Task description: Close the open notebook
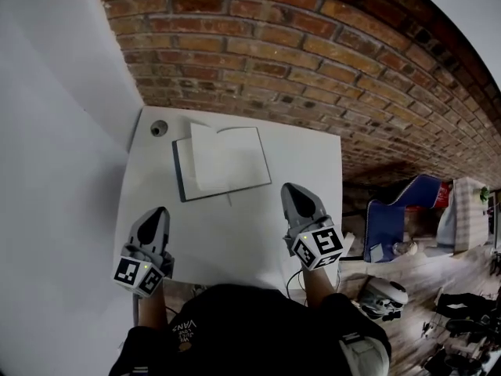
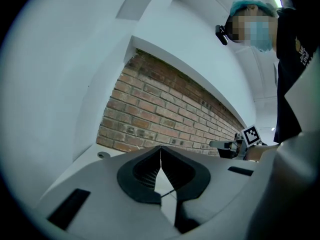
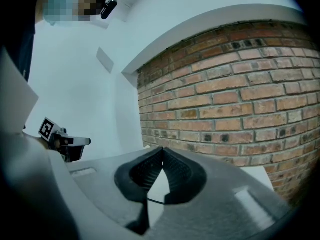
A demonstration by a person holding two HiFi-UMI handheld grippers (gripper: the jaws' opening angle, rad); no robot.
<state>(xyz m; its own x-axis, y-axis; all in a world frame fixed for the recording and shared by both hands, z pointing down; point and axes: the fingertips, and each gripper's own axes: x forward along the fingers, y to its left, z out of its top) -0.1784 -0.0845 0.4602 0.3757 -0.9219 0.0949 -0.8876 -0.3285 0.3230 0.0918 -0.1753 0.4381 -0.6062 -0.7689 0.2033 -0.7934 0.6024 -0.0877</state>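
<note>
Notebook (image 1: 223, 161) open at back of bench (image 1: 235, 237), by brick wall (image 1: 313, 69). Left gripper (image 1: 160, 211) and right gripper (image 1: 290, 186) short of it, fingers (image 2: 142, 170) clenched on nothing. Probably set for nudging the cover, not pinching.

The notebook (image 1: 223, 161) showed matt white paper pages and a dark cover edge. Beneath the notebook, the counter (image 1: 235, 233) was smooth, matt white. Behind the notebook, the brick wall (image 1: 313, 61) was rough, with recessed mortar. The left hand-held gripper (image 1: 159, 212) and right hand-held gripper (image 1: 291, 188) appeared to be matt grey plastic, with dark ribbed pads (image 2: 146, 171).
</note>
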